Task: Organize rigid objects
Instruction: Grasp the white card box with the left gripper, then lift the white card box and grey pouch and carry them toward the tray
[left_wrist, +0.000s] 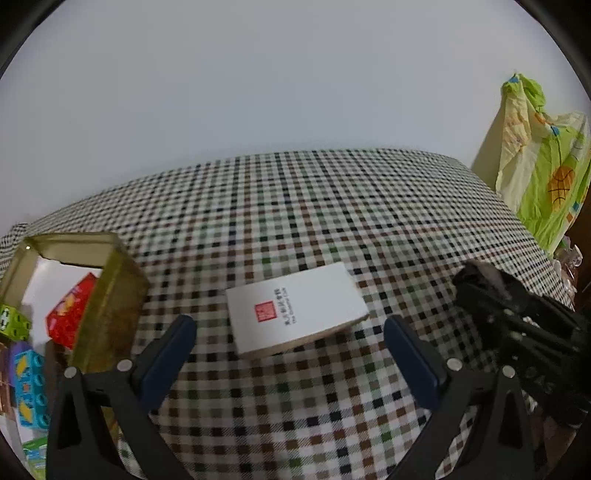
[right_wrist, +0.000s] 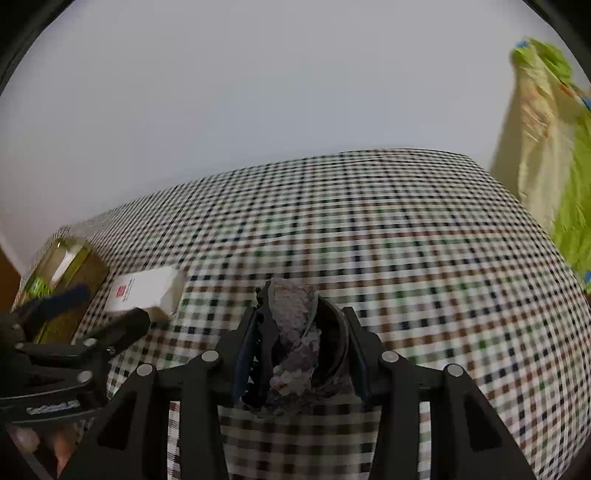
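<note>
White box (left_wrist: 295, 309), red square label

Soft, even indoor light falls on the checked tablecloth (left_wrist: 295, 221), with only a faint shadow under the white box (left_wrist: 295, 310). Both fisheye views bow the cloth's far edge and darken into black corners. The right wrist view is blurrier, especially the checks nearest the lens.
</note>
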